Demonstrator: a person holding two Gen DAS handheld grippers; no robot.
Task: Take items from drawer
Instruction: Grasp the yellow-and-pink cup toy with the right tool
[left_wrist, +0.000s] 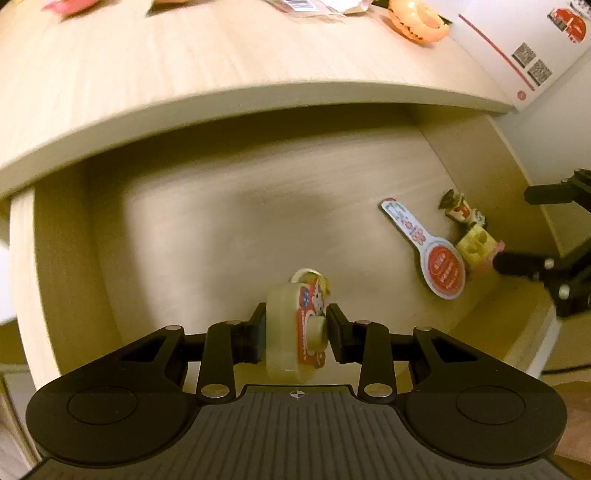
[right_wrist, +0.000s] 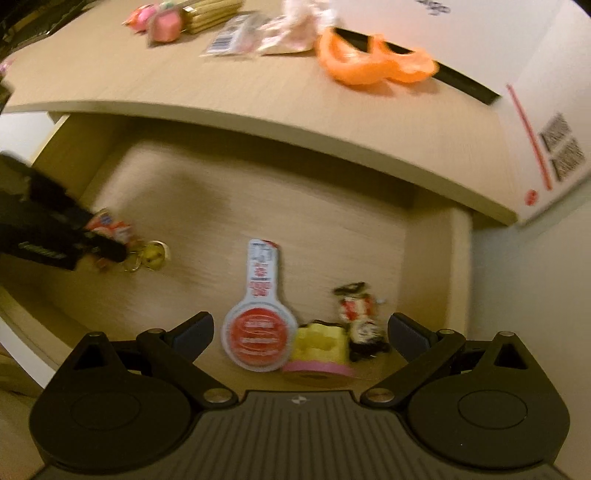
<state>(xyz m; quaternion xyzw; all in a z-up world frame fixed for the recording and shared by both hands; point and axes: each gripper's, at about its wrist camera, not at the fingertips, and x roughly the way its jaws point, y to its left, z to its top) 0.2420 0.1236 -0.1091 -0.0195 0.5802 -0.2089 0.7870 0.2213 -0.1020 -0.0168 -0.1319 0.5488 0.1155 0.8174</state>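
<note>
The wooden drawer (left_wrist: 62, 266) stands open under the desk top. My left gripper (left_wrist: 296, 323) is shut on a pale keychain charm (left_wrist: 280, 350) with a red cartoon face, and its ring (left_wrist: 304, 274) points away from me. In the right wrist view the same charm (right_wrist: 110, 225) shows at the left with its yellow ring (right_wrist: 153, 254) hanging. My right gripper (right_wrist: 301, 326) is open over the drawer's right end. Between and below its fingers lie a paddle-shaped red-and-white tag (right_wrist: 258, 332), a yellow-and-pink toy (right_wrist: 321, 343) and a small figurine (right_wrist: 358, 310).
On the desk top (left_wrist: 221, 74) above the drawer lie an orange toy (right_wrist: 369, 66), pink items (right_wrist: 162, 22), packets (right_wrist: 236, 37) and a white box (right_wrist: 480, 55). The drawer's right wall (right_wrist: 460, 258) is close to the figurine.
</note>
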